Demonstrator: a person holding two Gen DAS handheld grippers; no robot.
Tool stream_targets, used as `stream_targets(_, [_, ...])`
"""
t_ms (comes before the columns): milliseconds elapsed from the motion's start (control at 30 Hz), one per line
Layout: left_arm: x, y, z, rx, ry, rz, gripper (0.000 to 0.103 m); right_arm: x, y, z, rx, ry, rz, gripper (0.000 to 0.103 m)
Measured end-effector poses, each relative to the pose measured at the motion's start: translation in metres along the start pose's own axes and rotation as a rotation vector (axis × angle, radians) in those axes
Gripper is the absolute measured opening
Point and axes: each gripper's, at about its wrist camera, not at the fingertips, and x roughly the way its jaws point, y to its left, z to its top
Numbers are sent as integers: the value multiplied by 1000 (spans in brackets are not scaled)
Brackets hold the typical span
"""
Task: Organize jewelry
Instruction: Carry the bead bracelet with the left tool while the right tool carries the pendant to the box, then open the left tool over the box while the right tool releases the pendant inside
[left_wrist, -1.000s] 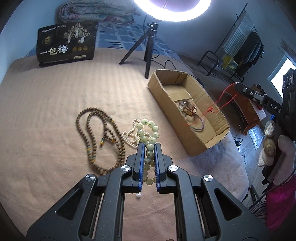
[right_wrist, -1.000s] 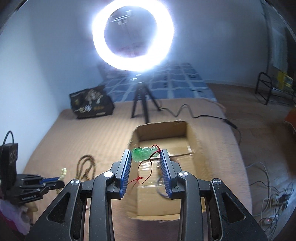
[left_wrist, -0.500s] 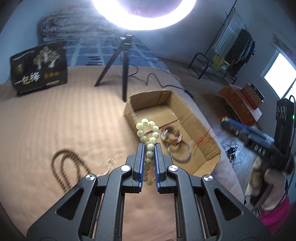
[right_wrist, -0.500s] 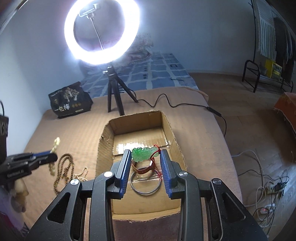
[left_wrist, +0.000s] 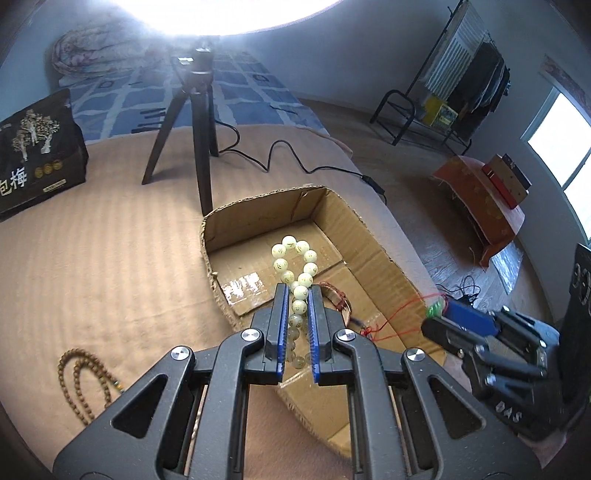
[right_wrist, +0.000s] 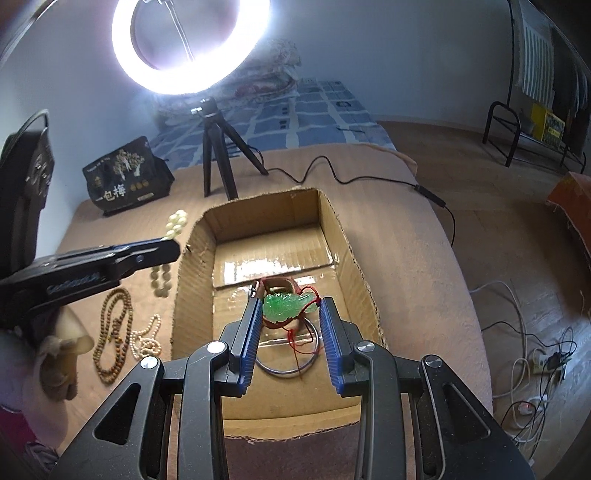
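Note:
My left gripper (left_wrist: 298, 295) is shut on a pale green bead bracelet (left_wrist: 295, 258) and holds it above the open cardboard box (left_wrist: 373, 240); the beads also show in the right wrist view (right_wrist: 175, 225). My right gripper (right_wrist: 291, 306) is shut on a green jade pendant (right_wrist: 288, 303) with a red cord, held over the box (right_wrist: 340, 236). A reddish-brown bangle (right_wrist: 280, 286) and a metal ring (right_wrist: 284, 363) lie in the box. A brown bead necklace (right_wrist: 114, 332) and a small pearl strand (right_wrist: 147, 339) lie on the tan blanket left of the box.
A ring light on a black tripod (right_wrist: 218, 162) stands behind the box, its cable (right_wrist: 369, 179) running right. A black printed bag (right_wrist: 125, 182) stands at the back left. The bed edge drops to a wooden floor with cables (right_wrist: 532, 362) on the right.
My left gripper has carried the green bead bracelet from the blanket to above the box. My right gripper has moved lower and closer over the box with the pendant.

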Motion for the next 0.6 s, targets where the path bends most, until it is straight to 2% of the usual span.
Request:
stream_targets(300, [22,0,2,-7,40,34,8,8,4,0,-9,32,-6,30])
stream_targets(600, [23,4,3,-23,51,43,8,9,8,0,-19,33,-8,32])
